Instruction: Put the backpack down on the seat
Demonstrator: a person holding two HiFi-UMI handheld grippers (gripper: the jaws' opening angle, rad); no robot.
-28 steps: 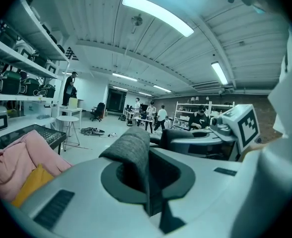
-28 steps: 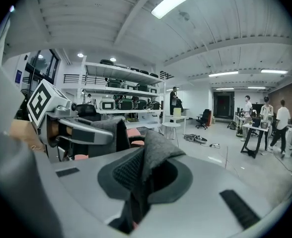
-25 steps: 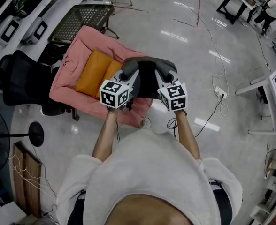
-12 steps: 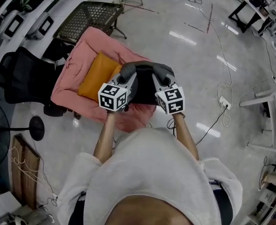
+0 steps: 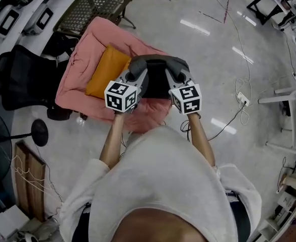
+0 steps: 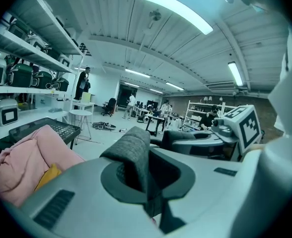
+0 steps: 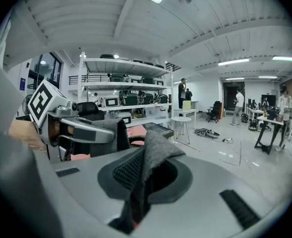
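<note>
Head view: the person holds a black backpack with grey padded fabric straps (image 5: 157, 82) at frame centre, one strap in each gripper. The left gripper (image 5: 134, 75) has its jaws nearly together, clamped on the left grey strap (image 6: 132, 155), which stands up out of the jaw gap in the left gripper view. The right gripper (image 5: 176, 75) is the same: jaws narrow, pinching the right grey strap (image 7: 147, 165) with its mesh lining showing. Both grippers point forward and slightly down, side by side with the backpack body between them (each marker cube shows in the other gripper's view: right gripper (image 6: 238, 128), left gripper (image 7: 61, 118)). The backpack overlaps the lower right part of the seat, a pink padded fabric lounge chair (image 5: 85, 52) lying upper left of centre; contact with the seat cannot be told. A flat orange cushion (image 5: 105, 72) lies on the seat just left of the backpack. A black mesh office chair (image 5: 22, 79) stands at the left edge beside the seat, a dark metal grid-top table (image 5: 92, 9) sits above it near the top edge, and a white power strip (image 5: 242, 99) with cable lies on the glossy floor at right.
</note>
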